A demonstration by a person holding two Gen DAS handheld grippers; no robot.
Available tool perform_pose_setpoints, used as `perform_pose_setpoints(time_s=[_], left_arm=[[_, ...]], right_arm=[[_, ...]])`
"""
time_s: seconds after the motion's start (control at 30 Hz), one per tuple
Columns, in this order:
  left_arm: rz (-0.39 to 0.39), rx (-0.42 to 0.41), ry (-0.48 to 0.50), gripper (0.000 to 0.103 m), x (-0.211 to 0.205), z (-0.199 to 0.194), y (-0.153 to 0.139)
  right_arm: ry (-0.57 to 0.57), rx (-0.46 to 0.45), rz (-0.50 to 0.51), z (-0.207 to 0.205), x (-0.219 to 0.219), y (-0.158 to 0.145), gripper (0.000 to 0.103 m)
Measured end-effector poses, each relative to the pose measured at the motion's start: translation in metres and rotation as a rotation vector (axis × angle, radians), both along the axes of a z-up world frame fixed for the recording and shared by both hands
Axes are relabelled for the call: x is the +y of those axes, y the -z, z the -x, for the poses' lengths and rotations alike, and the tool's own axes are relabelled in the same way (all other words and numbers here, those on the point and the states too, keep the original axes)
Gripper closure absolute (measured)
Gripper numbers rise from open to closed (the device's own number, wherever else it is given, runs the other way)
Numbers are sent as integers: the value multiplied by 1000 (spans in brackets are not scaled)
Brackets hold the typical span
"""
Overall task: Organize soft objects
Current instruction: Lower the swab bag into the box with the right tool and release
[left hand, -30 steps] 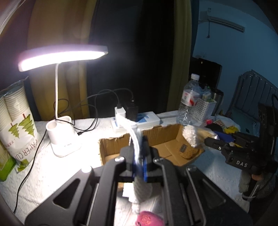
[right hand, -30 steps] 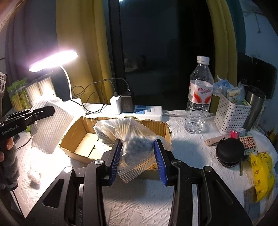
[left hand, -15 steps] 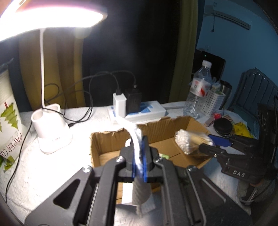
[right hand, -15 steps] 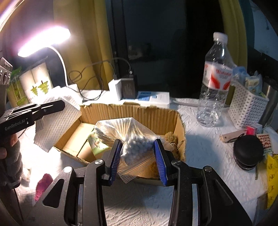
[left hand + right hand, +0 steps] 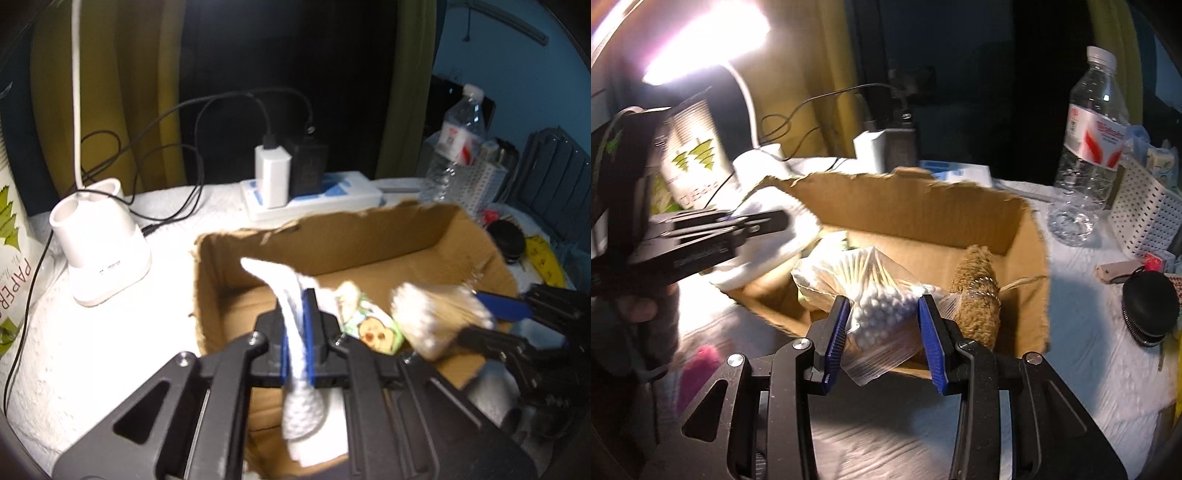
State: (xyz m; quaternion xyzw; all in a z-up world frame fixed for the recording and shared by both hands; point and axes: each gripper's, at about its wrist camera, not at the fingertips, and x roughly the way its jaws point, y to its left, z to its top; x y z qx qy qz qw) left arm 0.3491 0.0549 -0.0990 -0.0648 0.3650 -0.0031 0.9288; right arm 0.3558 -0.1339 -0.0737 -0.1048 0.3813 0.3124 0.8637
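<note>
The left gripper (image 5: 297, 328) is clamped tight on a white textured cloth (image 5: 301, 410), which hangs over the near left corner of the cardboard box (image 5: 369, 240). The right gripper (image 5: 882, 332) stands partly closed, its blue pads pressing both sides of a clear bag of cotton swabs (image 5: 871, 291), held above the box's near edge. Inside the box lie a tan fuzzy roll (image 5: 977, 291) against the right wall and a small green printed packet (image 5: 373, 326). Beyond the box, on the worktop (image 5: 92, 350), stand a white lamp base (image 5: 99, 251), a power strip (image 5: 314, 195) with chargers and, towards the far right, a water bottle (image 5: 1089, 147).
</note>
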Motion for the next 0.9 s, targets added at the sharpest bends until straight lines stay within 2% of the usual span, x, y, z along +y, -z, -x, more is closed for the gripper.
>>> perform_pose_setpoints(time_s=[0.1,0.2,0.23,0.3,0.37,0.4,0.43,0.7,0.8,0.9], left_arm=[[-21,13,6,95,0,-1,0],[-19,35,24,85,-2,-1,0],[-18,38,30,80,-3,0,-1],[-19,36,41,77,-5,4,-5],[-18,24,48,62,-6,10,-10],[-13,19,52,42,-6,13,-13],[-2,9,53,30,-6,17,-15],[-3,-60,89,28,-15,47,-42],[-28,-90,127,23,-23,57,-51],[-47,-88,148,22,-30,56,-54]], right_arm=[[17,-11,32,8,7,-1,62],[50,-27,27,8,6,-4,62],[63,-36,19,7,3,-5,61],[90,-45,22,5,-1,-9,55],[107,-52,15,6,-5,-13,50],[117,-59,11,8,-8,-16,49],[123,-65,10,10,-10,-19,49],[135,-103,-25,37,-22,-42,49],[125,-107,-43,49,-22,-49,48],[116,-110,-54,59,-23,-52,48]])
